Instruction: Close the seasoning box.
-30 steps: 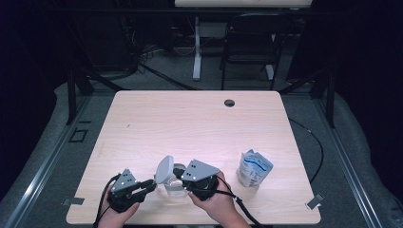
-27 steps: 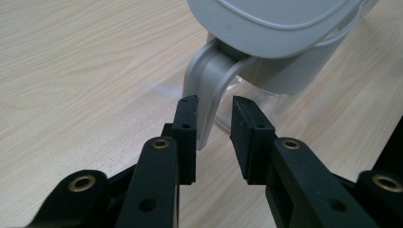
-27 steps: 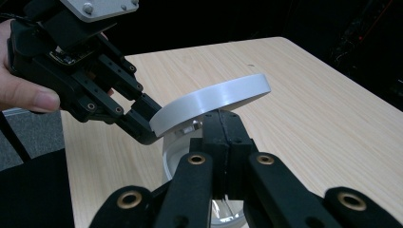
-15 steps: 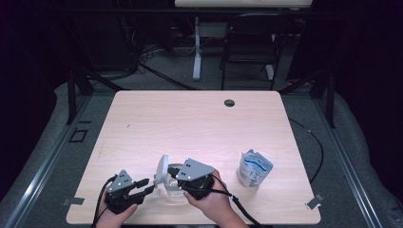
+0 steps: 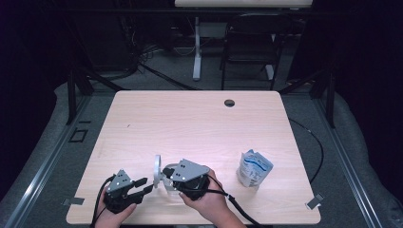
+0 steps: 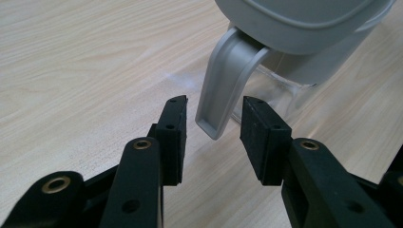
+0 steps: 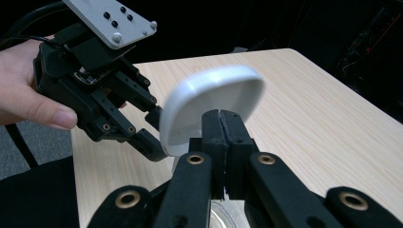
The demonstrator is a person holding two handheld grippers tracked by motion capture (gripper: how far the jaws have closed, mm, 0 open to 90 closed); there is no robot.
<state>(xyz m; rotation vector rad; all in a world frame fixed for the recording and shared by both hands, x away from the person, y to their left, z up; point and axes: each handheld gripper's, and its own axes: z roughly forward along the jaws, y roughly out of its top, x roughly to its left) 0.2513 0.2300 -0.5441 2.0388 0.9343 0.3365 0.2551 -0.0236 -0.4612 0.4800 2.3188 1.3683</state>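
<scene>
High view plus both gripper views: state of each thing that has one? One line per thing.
Clear container: standing on the table, hinged lid raised.
Grey lid: flipped up, tilted, not shut.
Lid latch: hanging loose between the left jaws, untouched.
Left gripper: open, jaws have just been opening, one either side of the latch.
Right gripper: jaws together at the container's rim below the lid; grip not visible.
Blue-and-white pouch: upright, top open, untouched.

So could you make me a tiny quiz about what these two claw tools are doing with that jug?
1. True or false: the left gripper is clamped on the jug's handle.
2. What stands on the table to the right of the jug?
3. The right gripper jaws are: A wide open, B shut.

Key: 1 false, its pads stand apart beside the handle; 2 a blue and white pouch; 3 B.
</scene>
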